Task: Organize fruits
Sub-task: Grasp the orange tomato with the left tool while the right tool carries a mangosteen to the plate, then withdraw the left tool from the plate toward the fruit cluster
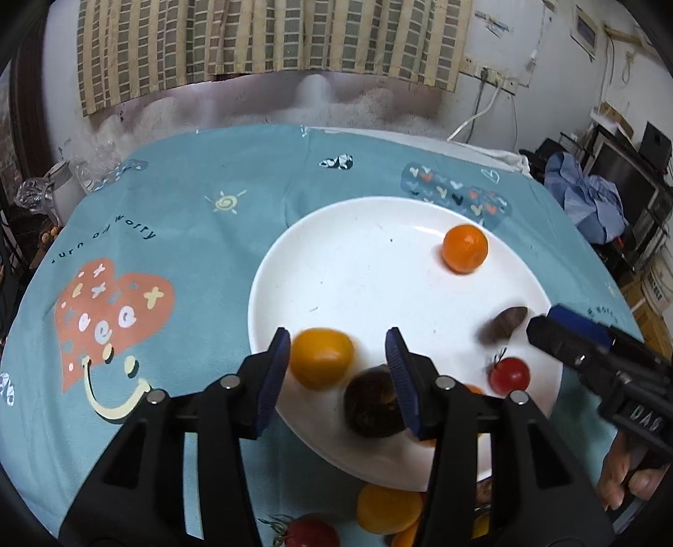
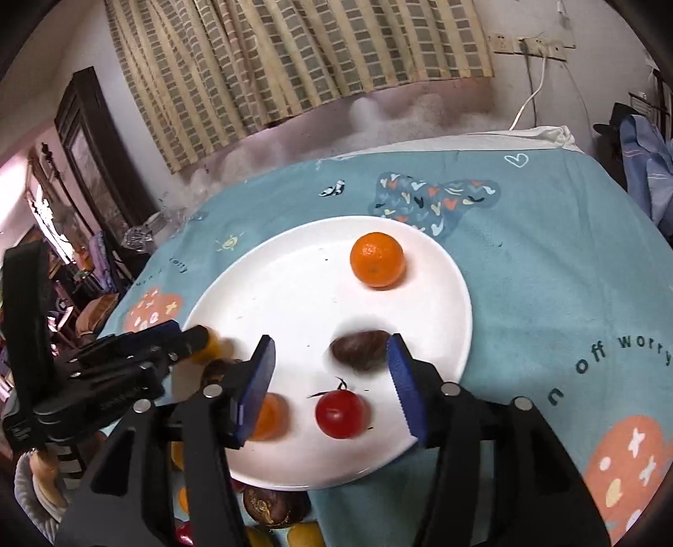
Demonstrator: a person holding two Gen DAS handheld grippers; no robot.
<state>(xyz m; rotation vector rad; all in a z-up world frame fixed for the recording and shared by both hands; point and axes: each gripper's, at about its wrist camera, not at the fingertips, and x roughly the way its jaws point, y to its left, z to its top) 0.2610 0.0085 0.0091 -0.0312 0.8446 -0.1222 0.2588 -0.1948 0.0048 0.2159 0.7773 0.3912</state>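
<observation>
Both grippers are open above the white plate [image 1: 319,235], and neither one holds a fruit.

Left gripper [image 1: 338,357]: the yellow fruit [image 1: 321,357] lies between its blue pads, free. Right gripper [image 2: 332,374]: a brown fruit [image 2: 359,349] and a red tomato [image 2: 340,414] lie between its jaws, not pressed.

The plate [image 1: 294,261] is plain white. On it lie a bright orange tangerine [image 1: 465,248], a yellow-orange fruit [image 1: 321,357], a red cherry tomato [image 1: 510,375] with a dark green stalk, and two dark brown fruits [image 1: 372,404], one [image 2: 359,349] reddish brown. The cloth [image 1: 189,176] over the surface is teal, printed with a coral heart, a cream smile, a pale yellow sun and dark lettering. Both tools are black with blue pads [image 1: 273,374]. The curtain [image 1: 273,38] is checked cream and grey-green.
</observation>
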